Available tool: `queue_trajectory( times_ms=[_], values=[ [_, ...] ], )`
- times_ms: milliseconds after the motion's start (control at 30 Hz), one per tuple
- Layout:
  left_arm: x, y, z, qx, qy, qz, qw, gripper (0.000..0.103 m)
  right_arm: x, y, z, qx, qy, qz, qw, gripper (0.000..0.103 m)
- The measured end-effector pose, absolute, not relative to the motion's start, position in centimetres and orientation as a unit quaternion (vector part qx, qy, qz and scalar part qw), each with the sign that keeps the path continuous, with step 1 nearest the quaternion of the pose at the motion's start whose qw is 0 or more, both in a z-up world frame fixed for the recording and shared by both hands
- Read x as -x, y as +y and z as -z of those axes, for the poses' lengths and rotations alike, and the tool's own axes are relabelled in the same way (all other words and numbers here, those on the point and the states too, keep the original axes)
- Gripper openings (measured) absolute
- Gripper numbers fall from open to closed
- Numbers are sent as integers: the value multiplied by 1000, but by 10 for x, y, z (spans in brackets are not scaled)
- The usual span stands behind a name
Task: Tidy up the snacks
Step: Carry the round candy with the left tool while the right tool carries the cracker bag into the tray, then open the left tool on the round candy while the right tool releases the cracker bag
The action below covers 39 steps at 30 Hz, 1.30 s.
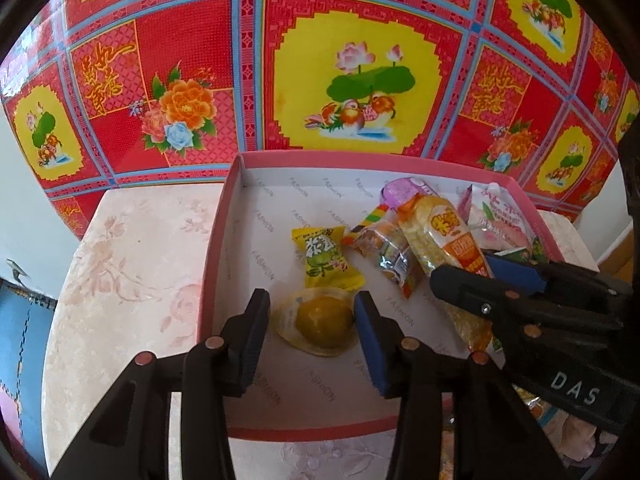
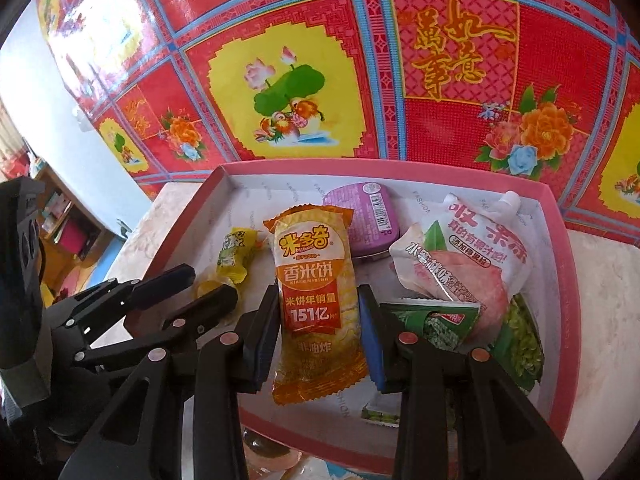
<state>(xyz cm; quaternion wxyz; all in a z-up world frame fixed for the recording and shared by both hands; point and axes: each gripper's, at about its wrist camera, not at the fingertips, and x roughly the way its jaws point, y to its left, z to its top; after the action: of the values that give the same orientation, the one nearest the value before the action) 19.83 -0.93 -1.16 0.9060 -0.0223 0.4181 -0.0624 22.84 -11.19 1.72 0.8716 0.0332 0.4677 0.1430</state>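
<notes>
A pink-rimmed box holds several snacks. My left gripper is open, its jaws either side of a clear-wrapped yellow plum lying on the box floor. A yellow candy packet lies just beyond it. My right gripper is open around an orange rice cracker pack, which lies in the box; I cannot tell if the pads touch it. The right gripper also shows in the left wrist view. The left gripper shows at the left of the right wrist view.
The box also holds a purple tin, a white-pink jelly pouch, green pea packets and a striped wrapped snack. It sits on a pale floral tabletop. A red patterned wall stands behind.
</notes>
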Motion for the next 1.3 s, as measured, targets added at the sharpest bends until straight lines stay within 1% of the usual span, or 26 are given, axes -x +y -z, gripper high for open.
queue_trajectory(
  times_ms=[233, 333, 567, 867, 1300],
  values=[
    [-193, -1, 6, 57, 428, 69, 899, 48, -221, -119, -22, -43, 469, -153, 869, 39],
    [-187, -1, -1, 59, 423, 74, 901, 50, -214, -123, -30, -52, 459, -161, 872, 44],
    [-167, -2, -16, 59, 409, 88, 906, 52, -191, -132, -51, -62, 438, -164, 882, 44],
    [-145, -10, -27, 58, 410, 93, 906, 52, -156, -158, -69, -75, 423, -135, 893, 44],
    [-121, -27, -20, 58, 428, 114, 895, 53, -110, -193, -58, -90, 434, -97, 891, 44]
  ],
)
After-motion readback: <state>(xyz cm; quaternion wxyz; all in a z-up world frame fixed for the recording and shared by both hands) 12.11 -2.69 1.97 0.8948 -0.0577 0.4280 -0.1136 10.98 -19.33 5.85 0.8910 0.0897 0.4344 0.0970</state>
